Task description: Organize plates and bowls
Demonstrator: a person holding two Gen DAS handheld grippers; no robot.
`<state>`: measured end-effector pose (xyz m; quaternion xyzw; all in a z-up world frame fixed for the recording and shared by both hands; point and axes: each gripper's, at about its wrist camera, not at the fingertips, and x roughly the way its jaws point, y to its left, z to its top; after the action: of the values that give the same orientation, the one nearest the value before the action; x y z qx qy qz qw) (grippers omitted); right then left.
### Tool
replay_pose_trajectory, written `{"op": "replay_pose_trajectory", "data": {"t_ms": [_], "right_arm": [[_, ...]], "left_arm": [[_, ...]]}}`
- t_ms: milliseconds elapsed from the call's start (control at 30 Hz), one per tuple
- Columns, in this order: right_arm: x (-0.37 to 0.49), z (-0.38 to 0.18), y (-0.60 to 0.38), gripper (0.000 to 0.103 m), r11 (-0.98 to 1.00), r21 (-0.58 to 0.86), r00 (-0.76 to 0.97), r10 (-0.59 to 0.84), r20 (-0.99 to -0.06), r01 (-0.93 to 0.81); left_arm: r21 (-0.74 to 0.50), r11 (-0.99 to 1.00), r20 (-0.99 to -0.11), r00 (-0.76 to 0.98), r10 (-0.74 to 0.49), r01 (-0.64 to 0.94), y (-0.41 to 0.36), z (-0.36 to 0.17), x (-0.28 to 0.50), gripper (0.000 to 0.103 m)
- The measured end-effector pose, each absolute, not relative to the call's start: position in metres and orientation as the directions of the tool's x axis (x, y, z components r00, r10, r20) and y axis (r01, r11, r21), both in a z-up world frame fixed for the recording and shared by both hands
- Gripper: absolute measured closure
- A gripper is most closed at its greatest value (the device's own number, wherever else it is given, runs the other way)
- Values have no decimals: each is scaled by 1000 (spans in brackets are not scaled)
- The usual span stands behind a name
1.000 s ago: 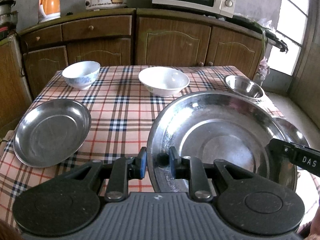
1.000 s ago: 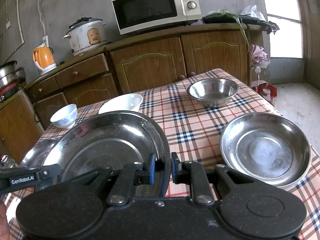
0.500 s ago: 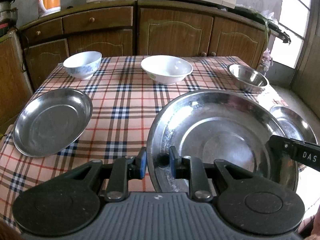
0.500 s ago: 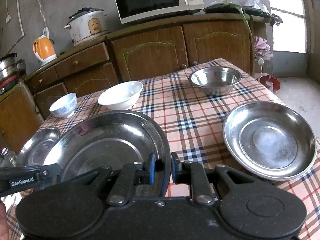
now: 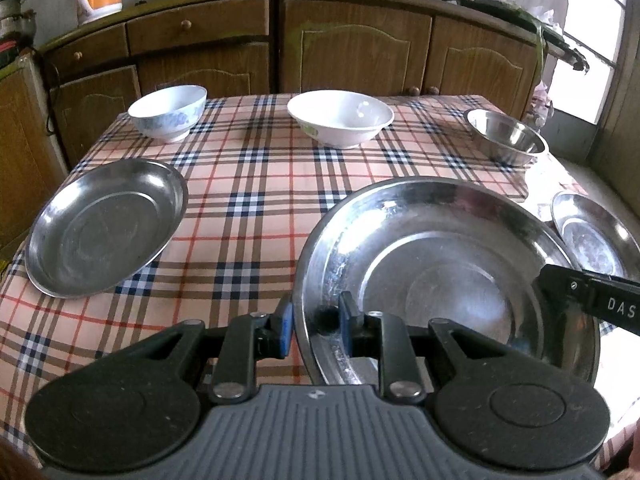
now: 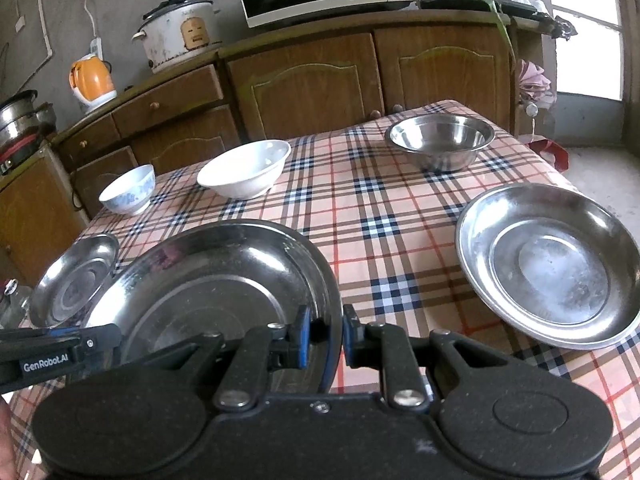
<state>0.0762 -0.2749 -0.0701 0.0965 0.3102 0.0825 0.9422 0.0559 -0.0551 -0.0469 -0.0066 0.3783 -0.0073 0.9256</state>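
Jaws of both grippers, L [image 5: 314,330] & R [image 6: 323,336], clamped on big steel plate [image 5: 440,264] rim, opposite edges.

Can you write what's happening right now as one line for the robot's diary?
left gripper: shut on big steel plate | right gripper: shut on same plate's opposite rim

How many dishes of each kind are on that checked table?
Steel plates: 3, large plate, left plate, right plate
Ceramic bowls: 2, white bowl, blue-patterned bowl
Steel bowl: 1
Total: 6
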Motion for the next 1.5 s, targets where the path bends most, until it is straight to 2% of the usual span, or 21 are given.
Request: {"op": "replay_pose_trajectory", "data": {"t_ms": [1133, 1267, 1433, 1500], "right_arm": [[90, -99, -258, 78, 974, 190, 740, 216, -637, -122], [90, -101, -257, 78, 976, 181, 735, 213, -644, -123], [89, -103, -255, 75, 977, 171, 730, 210, -651, -129], [88, -102, -255, 72, 977, 168, 735, 210, -645, -131]], "left_arm": [[23, 1000, -749, 662, 25, -12, -52, -71, 63, 77], [12, 1000, -758, 653, 14, -7, -51, -74, 64, 72], [4, 1000, -762, 647, 10, -10, -50, -76, 63, 71], [7, 1000, -752, 659, 12, -9, -50, -74, 62, 66]]}}
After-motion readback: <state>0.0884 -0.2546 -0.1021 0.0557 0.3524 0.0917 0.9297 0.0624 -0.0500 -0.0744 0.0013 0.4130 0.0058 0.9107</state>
